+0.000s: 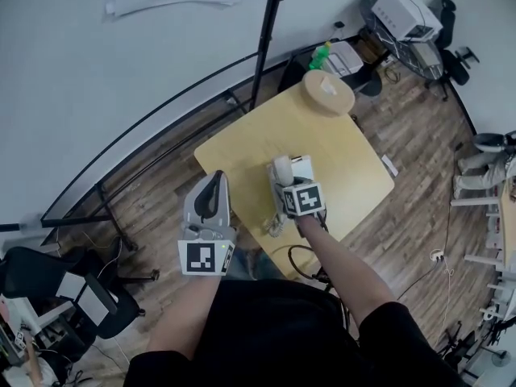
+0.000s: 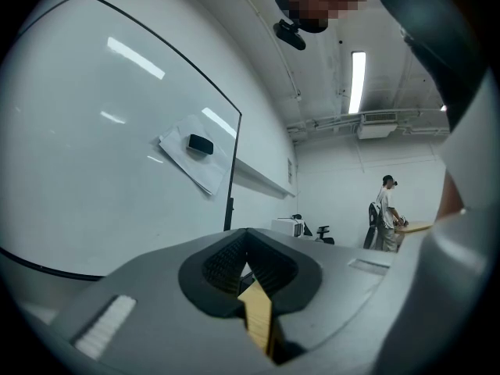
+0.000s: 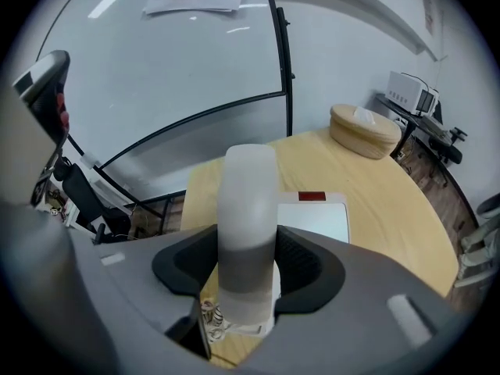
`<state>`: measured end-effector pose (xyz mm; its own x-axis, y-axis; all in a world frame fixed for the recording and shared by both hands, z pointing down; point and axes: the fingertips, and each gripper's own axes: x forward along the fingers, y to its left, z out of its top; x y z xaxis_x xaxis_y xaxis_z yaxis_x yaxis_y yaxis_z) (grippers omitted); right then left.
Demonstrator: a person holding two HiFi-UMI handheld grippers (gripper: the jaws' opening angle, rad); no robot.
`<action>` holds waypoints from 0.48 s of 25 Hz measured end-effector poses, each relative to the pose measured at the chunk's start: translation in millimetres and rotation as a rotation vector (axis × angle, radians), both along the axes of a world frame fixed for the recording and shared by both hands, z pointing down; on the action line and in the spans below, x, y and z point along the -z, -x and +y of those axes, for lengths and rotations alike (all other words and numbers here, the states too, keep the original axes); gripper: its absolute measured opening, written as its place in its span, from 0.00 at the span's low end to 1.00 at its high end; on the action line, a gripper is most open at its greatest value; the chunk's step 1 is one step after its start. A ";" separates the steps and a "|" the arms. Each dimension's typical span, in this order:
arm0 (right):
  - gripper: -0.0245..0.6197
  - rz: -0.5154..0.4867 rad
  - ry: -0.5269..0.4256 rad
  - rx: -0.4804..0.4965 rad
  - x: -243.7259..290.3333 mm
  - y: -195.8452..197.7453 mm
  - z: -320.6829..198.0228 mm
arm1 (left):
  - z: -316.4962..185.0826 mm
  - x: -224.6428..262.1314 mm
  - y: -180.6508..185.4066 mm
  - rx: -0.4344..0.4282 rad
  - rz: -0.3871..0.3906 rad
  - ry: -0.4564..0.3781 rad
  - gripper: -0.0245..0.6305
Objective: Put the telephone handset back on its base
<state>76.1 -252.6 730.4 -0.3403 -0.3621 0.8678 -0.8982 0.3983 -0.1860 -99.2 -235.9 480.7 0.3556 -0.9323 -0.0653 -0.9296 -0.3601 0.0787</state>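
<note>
We've got the right gripper [image 3: 248,266] clamping the handset [image 3: 248,198] lengthwise, base [image 3: 316,219] just ahead-right by the tabletop's [image 3: 391,201] near edge; left gripper [image 2: 248,270] jaws together, empty.

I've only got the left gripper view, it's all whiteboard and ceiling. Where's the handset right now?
Observer: The right tongs are clamped on the handset.
Operator: And the base?
Observer: The base lies on the table, just beyond the handset, which isn't on it yet.
Operator: Anything else on that table?
Observer: A round wooden box near the far edge.
</note>
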 end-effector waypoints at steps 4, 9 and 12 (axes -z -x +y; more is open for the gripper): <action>0.39 0.015 0.048 -0.010 -14.8 -0.1 4.1 | 0.6 -2.7 2.5 -0.001 -0.002 0.001 0.04; 0.39 0.035 0.082 -0.012 -24.8 1.8 8.2 | 3.1 -7.5 3.4 -0.006 -0.002 0.020 0.04; 0.39 0.049 0.095 -0.015 -29.3 1.6 10.6 | 4.5 -8.5 5.1 -0.007 0.007 0.018 0.04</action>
